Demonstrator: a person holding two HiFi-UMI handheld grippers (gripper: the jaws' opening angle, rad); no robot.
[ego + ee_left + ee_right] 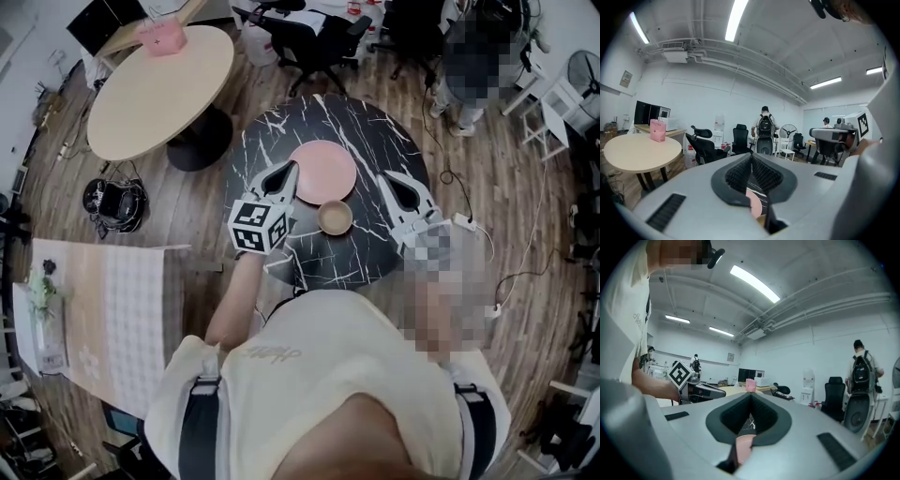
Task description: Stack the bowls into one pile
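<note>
Jaws closed empty on left gripper (pixel 290 170), right gripper (pixel 384 178), flanking pink dish (pixel 323 172), wooden bowl (pixel 335 217)

Your worktop (pixel 361 122) is bare across its far half and along its near rim, so you can pass freely there. Between your left gripper (pixel 291 171) and right gripper (pixel 384 178) stand the wide pink bowl (pixel 322 172) and, just nearer you, the small tan bowl (pixel 335 217).

Marble table (pixel 375 131) black with white veins, plate (pixel 323 172) pink, bowl (pixel 335 217) tan; round table (pixel 159 89) beige, bag (pixel 161 37) pink; cube (pixel 259 227) black-and-white squares; floor (pixel 187 197) brown wood planks
</note>
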